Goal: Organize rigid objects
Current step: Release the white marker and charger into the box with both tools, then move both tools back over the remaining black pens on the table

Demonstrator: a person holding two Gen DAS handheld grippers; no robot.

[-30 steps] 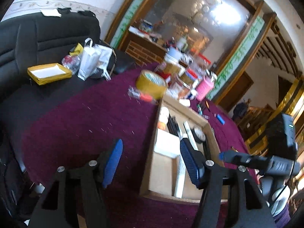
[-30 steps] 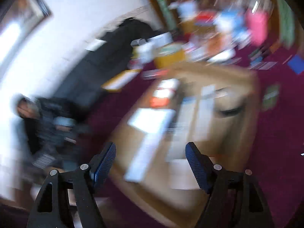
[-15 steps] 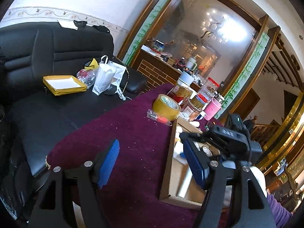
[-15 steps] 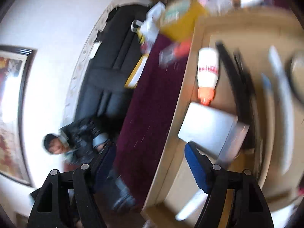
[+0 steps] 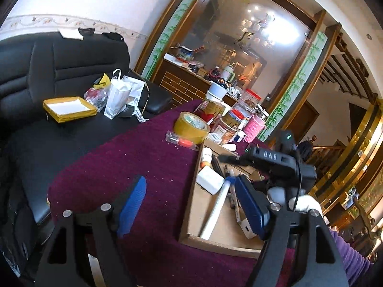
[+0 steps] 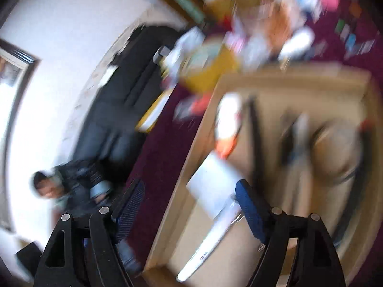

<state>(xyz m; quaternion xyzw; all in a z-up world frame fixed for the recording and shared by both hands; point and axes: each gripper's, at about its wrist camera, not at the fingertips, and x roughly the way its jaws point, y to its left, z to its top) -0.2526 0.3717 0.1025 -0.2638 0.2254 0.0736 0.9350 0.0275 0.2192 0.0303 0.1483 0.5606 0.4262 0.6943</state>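
A shallow cardboard tray [image 5: 191, 217] lies on the purple tablecloth [image 5: 134, 162]. It holds a white box [image 5: 209, 179], a white tube [image 5: 215, 211], black pens [image 5: 219, 166] and a small white bottle [image 5: 206, 156]. My left gripper [image 5: 191, 208] is open and empty, over the tray's near left wall. My right gripper [image 6: 189, 209] is open and empty above the same tray [image 6: 172, 205], with the white box [image 6: 213, 183] and white tube [image 6: 210, 244] just beyond its fingers; that view is blurred. The right gripper's body [image 5: 275, 160] hovers over the tray in the left wrist view.
A yellow tape roll [image 5: 191, 127], a clear packet with an orange item [image 5: 180, 140], jars [image 5: 226, 125] and a pink cup [image 5: 253, 128] crowd the table's far end. A black sofa [image 5: 47, 71] with a yellow box [image 5: 68, 107] and bags stands left.
The right gripper swung in over the tray and came down closer to its contents, moving fast. My left gripper drew back and tilted up. Both stayed open.
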